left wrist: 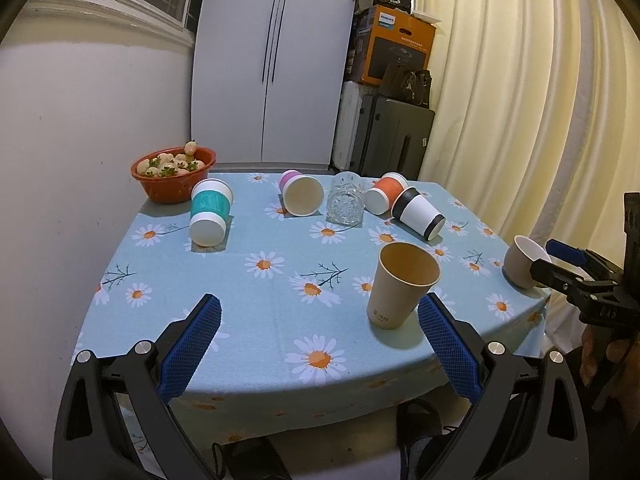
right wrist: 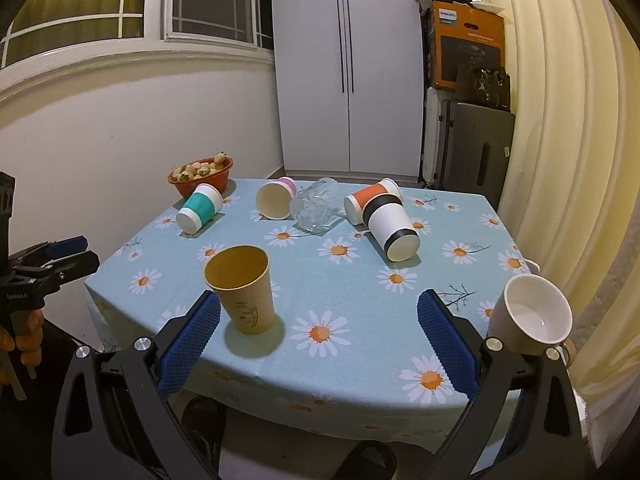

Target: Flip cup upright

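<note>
Both grippers hang back off the near edge of the table (left wrist: pixel 168 216), holding nothing; the left gripper (left wrist: pixel 320 344) has its blue pads spread wide, and the right gripper (right wrist: pixel 319 342) is spread just as wide. Two cups already stand upright near the front — the brown paper cup (left wrist: pixel 400 284) and the beige mug (right wrist: pixel 530 316) at the right corner; five lie on their sides along the far half: the teal cup (left wrist: pixel 210 212), the pink cup (left wrist: pixel 301 196), the glass tumbler (left wrist: pixel 346 200), the orange cup (left wrist: pixel 385 194) and the black-and-white cup (left wrist: pixel 418 213), the last touching the orange one. The step in hand looks like choosing and approaching the next toppled cup; that calls for reaching past the upright paper cup without knocking it, closing across a cup's wall — then tipping it mouth-up.
</note>
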